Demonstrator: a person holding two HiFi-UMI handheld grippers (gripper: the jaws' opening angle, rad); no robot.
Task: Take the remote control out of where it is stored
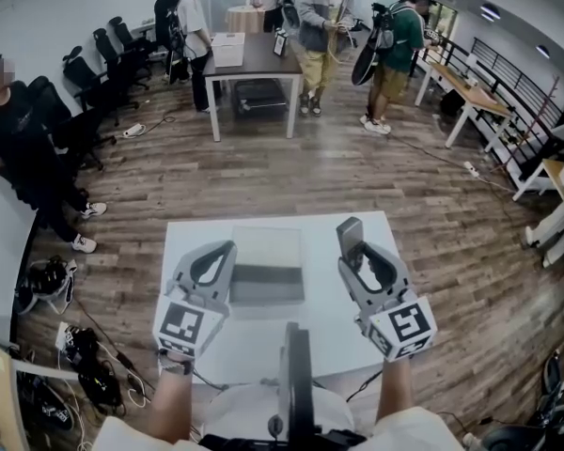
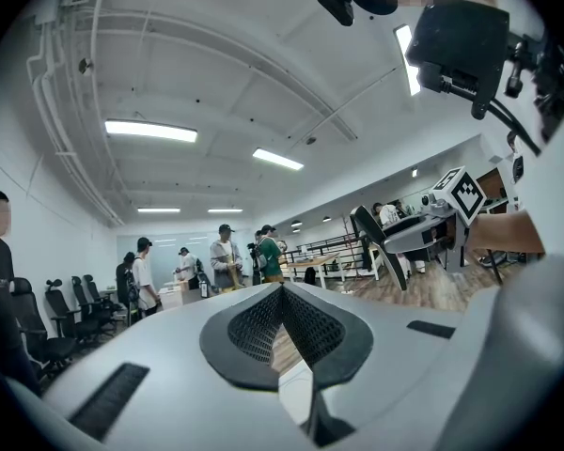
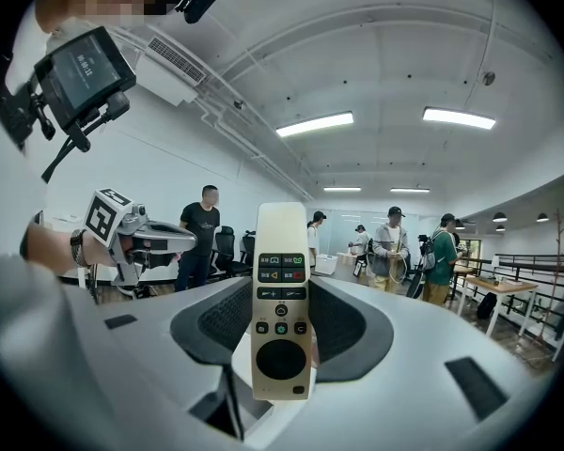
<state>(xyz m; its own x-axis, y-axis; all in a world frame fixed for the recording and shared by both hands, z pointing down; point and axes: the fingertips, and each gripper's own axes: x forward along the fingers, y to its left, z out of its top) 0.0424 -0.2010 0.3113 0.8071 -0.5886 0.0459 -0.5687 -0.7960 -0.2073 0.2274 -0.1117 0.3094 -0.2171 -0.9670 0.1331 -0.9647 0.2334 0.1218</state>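
Head view: over a white table (image 1: 183, 242) in the lower middle of the frame, the left gripper (image 1: 222, 251) is at lower left. The right gripper (image 1: 352, 242) at lower right holds the remote control (image 1: 349, 233) upright, to the right of a clear box (image 1: 266, 269) lying on the table.

Left gripper view: the jaws are pressed together with nothing between them.

Right gripper view: the jaws clamp the cream remote at frame centre. The print on its coloured buttons is too small to read.
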